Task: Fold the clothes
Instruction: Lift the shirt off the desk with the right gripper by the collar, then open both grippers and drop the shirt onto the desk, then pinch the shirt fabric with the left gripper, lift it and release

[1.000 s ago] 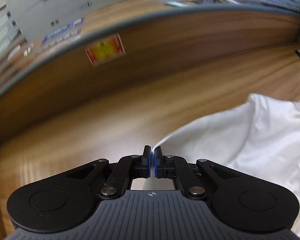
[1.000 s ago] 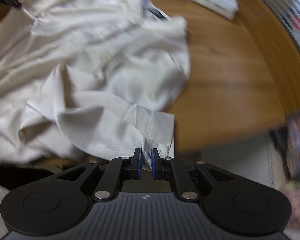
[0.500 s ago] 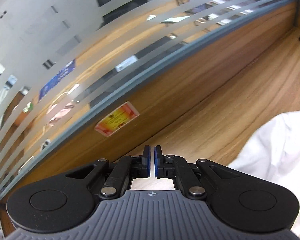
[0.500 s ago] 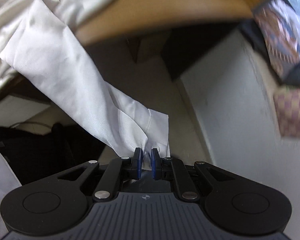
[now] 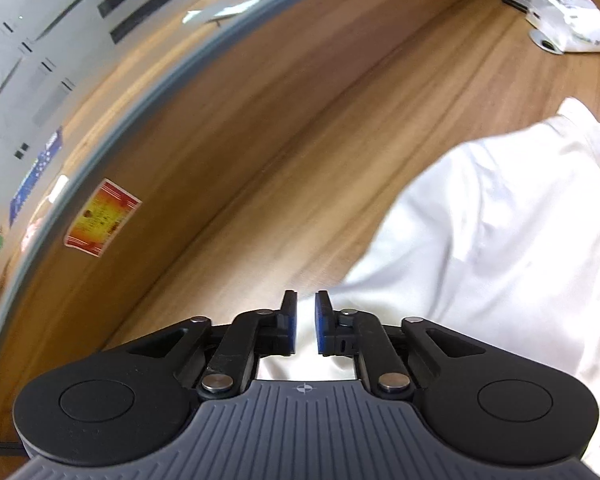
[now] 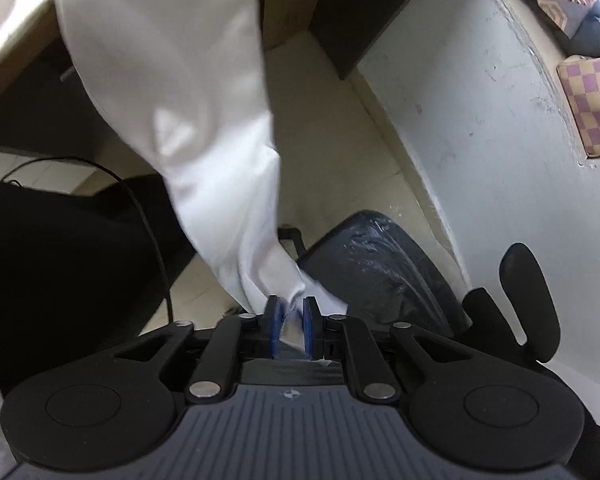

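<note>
A white shirt (image 5: 500, 240) lies spread on the wooden table (image 5: 300, 140), at the right of the left wrist view. My left gripper (image 5: 304, 312) hovers over the shirt's near edge. Its jaws are opening, and the pads stand apart without pressing on the cloth. In the right wrist view, the shirt's sleeve (image 6: 188, 100) hangs down from the table towards the floor. My right gripper (image 6: 291, 316) points downward with the sleeve's end bunched between its blue pads. Those jaws are opening, and the cloth still fills the gap.
A white packet (image 5: 568, 24) lies at the table's far right corner. A wooden back panel with a red-yellow sticker (image 5: 100, 216) borders the table. Below the right gripper are a black office chair (image 6: 380, 264), a black cable (image 6: 148, 216) and a pale wall (image 6: 480, 120).
My left gripper's pads were shut on the shirt's edge and now stand apart. My right gripper carried the sleeve off the table and down towards the floor, and the chair came into view.
</note>
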